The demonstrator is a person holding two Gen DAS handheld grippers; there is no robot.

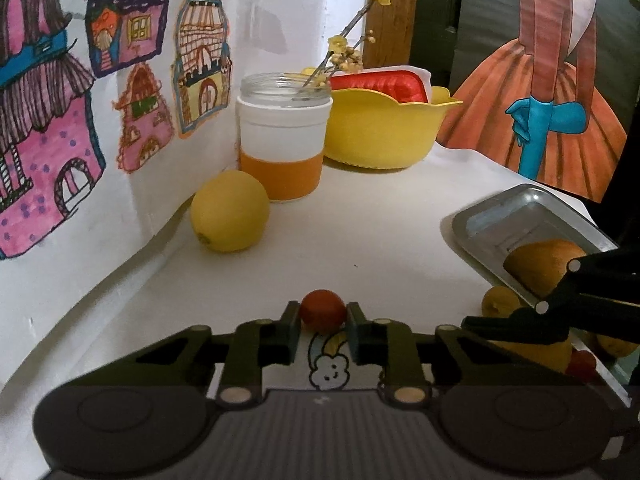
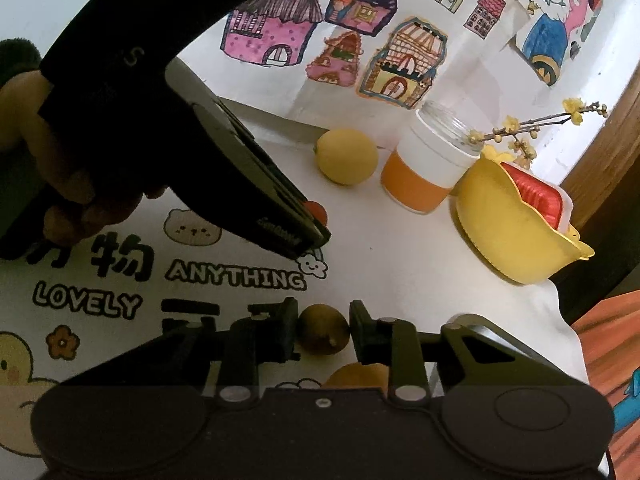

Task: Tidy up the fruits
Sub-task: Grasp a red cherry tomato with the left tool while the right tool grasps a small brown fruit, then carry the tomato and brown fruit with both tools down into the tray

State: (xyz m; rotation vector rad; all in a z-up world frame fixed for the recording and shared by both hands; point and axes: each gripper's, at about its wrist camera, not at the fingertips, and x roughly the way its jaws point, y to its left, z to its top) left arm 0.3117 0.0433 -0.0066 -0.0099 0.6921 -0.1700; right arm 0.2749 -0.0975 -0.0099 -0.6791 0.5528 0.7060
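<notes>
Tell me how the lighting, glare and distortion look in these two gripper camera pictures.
Left wrist view: dim, soft light, the metal tray mirrors an orange fruit, and the wall's edge bows from fisheye. Right wrist view: brighter wall, the left gripper a near-black silhouette, corners vignetted.

Both views are dim indoors, with soft, diffuse light and no hard shadows. Fisheye distortion bends straight lines strongly toward the edges, and black vignette fills the corners. In the left wrist view, the metal tray (image 1: 532, 216) carries a dull grey reflection; the glass jar (image 1: 285, 136) rim shows a faint sheen. The near gripper bodies are dark and slightly soft. In the right wrist view, the white wall (image 2: 280, 92) is brightest, mildly washed out.
</notes>
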